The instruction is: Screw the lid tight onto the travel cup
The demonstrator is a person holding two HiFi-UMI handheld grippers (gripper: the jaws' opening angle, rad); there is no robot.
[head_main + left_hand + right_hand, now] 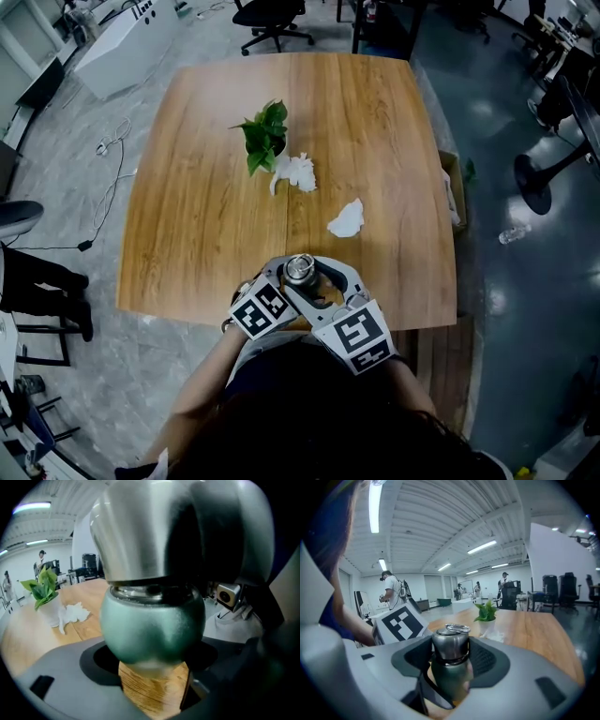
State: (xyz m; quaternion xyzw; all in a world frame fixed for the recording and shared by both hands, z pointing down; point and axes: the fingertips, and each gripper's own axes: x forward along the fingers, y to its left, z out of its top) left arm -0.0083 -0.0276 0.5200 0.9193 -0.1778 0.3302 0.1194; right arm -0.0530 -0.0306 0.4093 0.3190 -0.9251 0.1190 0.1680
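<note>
Two hand-held grippers are seen at the near edge of one wooden table (197,234), each bearing one marker cube. The left gripper (152,667) is clamped on the rounded green body of the single travel cup (152,630), with a dark jaw pad pressed against either side of it. Its marker cube (265,309) is seen just left of the cup in the head view. The cup is held upright between the two grippers, over the table's near edge. Whether its base rests on the wood cannot be told. One steel lid (451,644) is seated on top of the cup, and a bright metal ring is visible where lid and green body meet. The right gripper (451,656) is closed on this lid, with its two jaws set against the steel sides. Its marker cube (361,337) is seen just right of the cup.

Farther out on the table, three loose things are counted. One small potted plant (264,136) is placed left of centre. One crumpled white tissue (298,173) lies touching its right side. A second crumpled tissue (346,218) lies well apart from the first, nearer the grippers and to the right.
</note>
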